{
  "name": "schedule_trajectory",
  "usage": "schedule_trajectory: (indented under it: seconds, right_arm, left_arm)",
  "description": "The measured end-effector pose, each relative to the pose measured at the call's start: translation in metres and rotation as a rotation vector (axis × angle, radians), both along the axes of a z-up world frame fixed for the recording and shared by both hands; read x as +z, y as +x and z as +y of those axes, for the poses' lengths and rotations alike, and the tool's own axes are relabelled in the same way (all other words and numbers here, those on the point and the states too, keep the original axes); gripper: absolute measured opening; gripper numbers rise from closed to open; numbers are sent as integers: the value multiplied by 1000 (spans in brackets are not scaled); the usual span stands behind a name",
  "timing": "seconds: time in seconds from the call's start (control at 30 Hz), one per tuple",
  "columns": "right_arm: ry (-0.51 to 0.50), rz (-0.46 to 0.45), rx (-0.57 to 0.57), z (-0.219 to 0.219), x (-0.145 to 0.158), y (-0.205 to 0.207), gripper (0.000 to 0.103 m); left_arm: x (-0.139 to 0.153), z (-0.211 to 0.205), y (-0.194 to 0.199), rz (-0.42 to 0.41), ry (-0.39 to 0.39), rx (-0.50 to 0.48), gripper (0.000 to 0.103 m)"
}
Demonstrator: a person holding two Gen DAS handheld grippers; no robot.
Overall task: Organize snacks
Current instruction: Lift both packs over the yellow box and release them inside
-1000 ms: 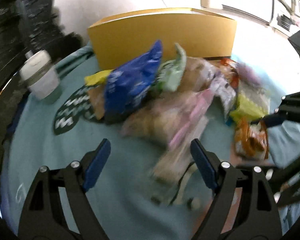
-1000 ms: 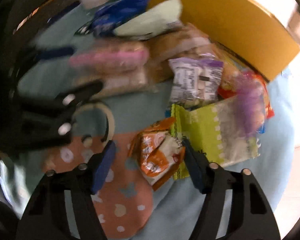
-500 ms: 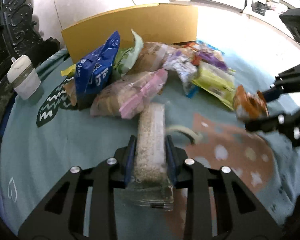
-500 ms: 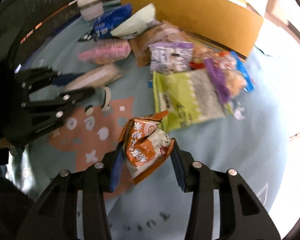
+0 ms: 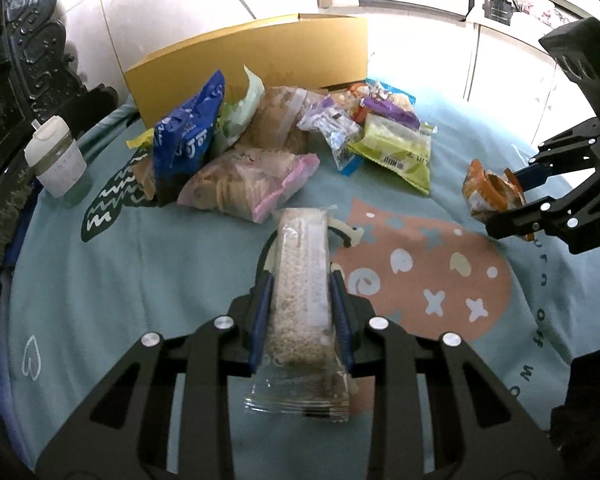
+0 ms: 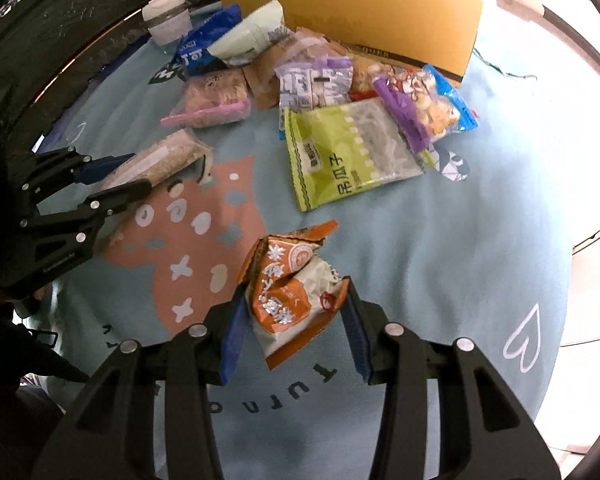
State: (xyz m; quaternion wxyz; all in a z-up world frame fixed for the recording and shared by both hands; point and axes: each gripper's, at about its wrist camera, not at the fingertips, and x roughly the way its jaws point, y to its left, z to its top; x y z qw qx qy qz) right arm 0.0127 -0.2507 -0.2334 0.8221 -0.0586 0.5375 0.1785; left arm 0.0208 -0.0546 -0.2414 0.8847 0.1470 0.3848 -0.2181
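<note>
My left gripper (image 5: 300,316) is shut on a long clear packet of beige grain snack (image 5: 302,276), held above the blue cloth; it also shows in the right wrist view (image 6: 156,160). My right gripper (image 6: 294,320) is shut on a crumpled orange and white snack packet (image 6: 288,288), also seen at the right of the left wrist view (image 5: 490,194). A pile of snack bags lies in front of a yellow cardboard box (image 5: 252,56): a blue bag (image 5: 188,136), a pink-edged bag (image 5: 248,184), a green packet (image 6: 348,156).
A white lidded cup (image 5: 56,160) stands at the far left of the blue cloth (image 5: 120,280). Dark carved furniture (image 5: 24,60) rises behind it. A purple-topped bag (image 6: 316,84) and a blue-edged bag (image 6: 440,100) lie by the box.
Both grippers closed on their packets and lifted them back from the pile. The left took the grain packet, the right the orange packet.
</note>
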Motion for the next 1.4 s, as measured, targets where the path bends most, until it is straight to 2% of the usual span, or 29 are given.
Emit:
schedule_trajectory:
  seconds: [0.3,0.53,0.83,1.0,1.13,1.4]
  right_arm:
    - [7,-16,-11,-2,7,-2,45]
    - [42,-72,-38,-7,31,-2,45]
    - [133,-204,-98,-26,106,22,45]
    - [153,-289,-93,-29,154,50,45]
    - [157,-345,-98,-33,184,77,45]
    - [132,-409,-108,-32,226,140,45]
  left_arm:
    - [21,7,-7,-33,-33,1,29]
    - [50,15,-9,-85,-77,32,29]
    - [117,30,21,-182,-149,112,29]
    - [152,22,51,-228,-149,124,29]
    - [175,12,83,-235,-153,156,29]
    - [211,1,147,-245,-170,210,29]
